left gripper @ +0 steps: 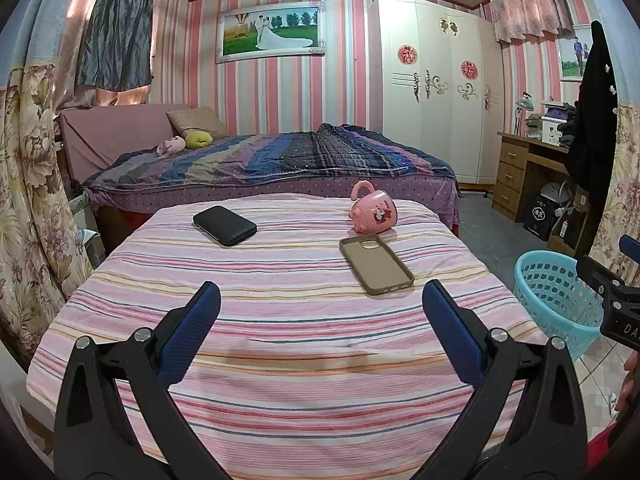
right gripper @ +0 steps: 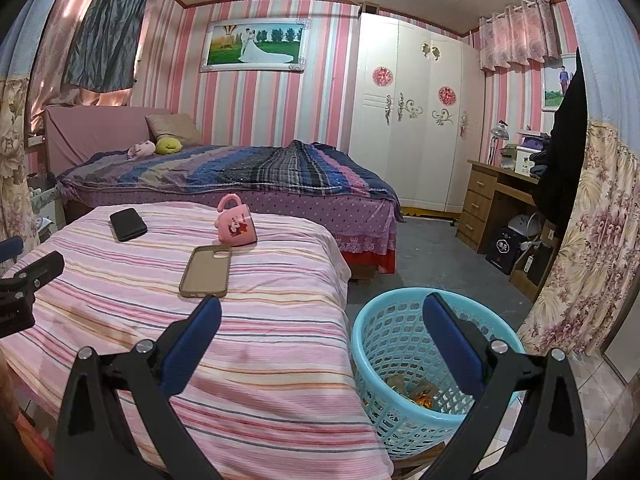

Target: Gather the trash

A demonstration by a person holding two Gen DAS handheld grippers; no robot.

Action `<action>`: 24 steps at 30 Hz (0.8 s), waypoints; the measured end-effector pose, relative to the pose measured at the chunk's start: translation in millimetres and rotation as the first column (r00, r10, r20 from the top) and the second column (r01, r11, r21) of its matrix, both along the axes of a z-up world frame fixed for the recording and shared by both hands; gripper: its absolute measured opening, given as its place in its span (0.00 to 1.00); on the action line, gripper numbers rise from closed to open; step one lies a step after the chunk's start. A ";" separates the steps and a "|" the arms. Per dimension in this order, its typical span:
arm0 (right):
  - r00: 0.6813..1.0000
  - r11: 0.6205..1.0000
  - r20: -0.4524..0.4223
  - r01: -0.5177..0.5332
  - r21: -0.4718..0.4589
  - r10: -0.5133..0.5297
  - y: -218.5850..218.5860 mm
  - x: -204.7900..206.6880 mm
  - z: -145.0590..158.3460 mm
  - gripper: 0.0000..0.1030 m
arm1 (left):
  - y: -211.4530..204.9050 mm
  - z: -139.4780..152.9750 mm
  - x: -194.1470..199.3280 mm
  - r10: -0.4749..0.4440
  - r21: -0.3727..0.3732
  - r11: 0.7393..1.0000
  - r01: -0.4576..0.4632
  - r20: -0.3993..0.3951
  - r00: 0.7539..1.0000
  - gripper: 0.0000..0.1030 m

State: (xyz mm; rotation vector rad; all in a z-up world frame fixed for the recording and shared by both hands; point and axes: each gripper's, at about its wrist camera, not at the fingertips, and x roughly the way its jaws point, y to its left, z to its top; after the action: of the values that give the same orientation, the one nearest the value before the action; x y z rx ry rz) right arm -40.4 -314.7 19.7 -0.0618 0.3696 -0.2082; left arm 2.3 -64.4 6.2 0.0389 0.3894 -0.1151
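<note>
Left gripper [left gripper: 320, 304] gaping wide, empty, over striped cloth [left gripper: 280, 340]; right gripper [right gripper: 322, 320] equally wide, empty, above blue basket [right gripper: 384, 332] holding crumpled trash [right gripper: 416, 394]; beyond, tan phone case [left gripper: 376, 265], pink mug [left gripper: 374, 209] tipped over

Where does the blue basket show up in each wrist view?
Left wrist: blue basket at the right edge, on the floor beside the striped table, partly cut off by the right gripper.
Right wrist: lower right of centre, between the gripper's open fingers, trash inside.
Shared landmark: the pink mug lying on the table beyond the phone case.
</note>
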 end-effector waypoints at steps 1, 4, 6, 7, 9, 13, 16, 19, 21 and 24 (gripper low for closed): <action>1.000 1.000 0.001 0.001 -0.002 -0.001 -0.2 0.1 0.5 0.96 | -0.1 0.0 0.0 0.001 0.000 1.000 -0.001 0.001 1.000 0.95; 1.000 1.000 0.002 0.002 -0.002 -0.002 -0.4 0.4 0.4 0.96 | -0.6 -0.5 0.3 -0.001 0.003 1.000 0.001 -0.002 1.000 0.95; 1.000 1.000 0.002 0.003 -0.003 -0.003 -1.0 0.3 0.6 0.96 | -0.2 0.3 -0.7 -0.001 0.005 1.000 0.001 -0.001 1.000 0.95; 1.000 1.000 0.002 0.003 -0.003 -0.003 -1.0 0.1 0.8 0.96 | -0.3 0.6 -1.2 -0.001 0.007 1.000 0.001 0.001 1.000 0.95; 1.000 1.000 0.003 0.003 -0.003 -0.003 -1.1 0.0 0.8 0.96 | 0.2 1.3 -1.6 -0.002 0.009 1.000 0.002 0.005 1.000 0.95; 1.000 1.000 0.002 0.003 -0.003 -0.003 -1.6 0.4 0.7 0.96 | 0.2 1.6 -1.6 -0.003 0.009 1.000 0.002 0.005 1.000 0.95; 1.000 1.000 0.003 0.003 -0.004 -0.003 -1.1 0.0 0.8 0.96 | 0.3 1.8 -1.9 -0.002 0.008 1.000 0.002 0.006 1.000 0.95; 1.000 1.000 0.002 0.003 -0.003 -0.003 -1.2 0.2 0.7 0.96 | 0.2 1.4 -1.6 -0.003 0.010 1.000 0.003 0.005 1.000 0.95; 1.000 1.000 0.002 0.004 -0.004 -0.004 -2.6 0.8 0.9 0.96 | 0.2 1.5 -1.6 -0.002 0.010 1.000 0.002 0.006 1.000 0.95; 1.000 1.000 0.003 0.003 -0.004 -0.003 -0.9 0.0 0.7 0.96 | 0.3 1.4 -1.4 -0.003 0.007 1.000 0.003 0.004 1.000 0.95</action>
State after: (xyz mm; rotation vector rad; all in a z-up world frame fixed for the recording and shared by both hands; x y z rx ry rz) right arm -40.4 -315.7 20.4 -0.0649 0.3663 -0.2116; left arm 0.9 -64.1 7.6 0.0470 0.3860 -0.1162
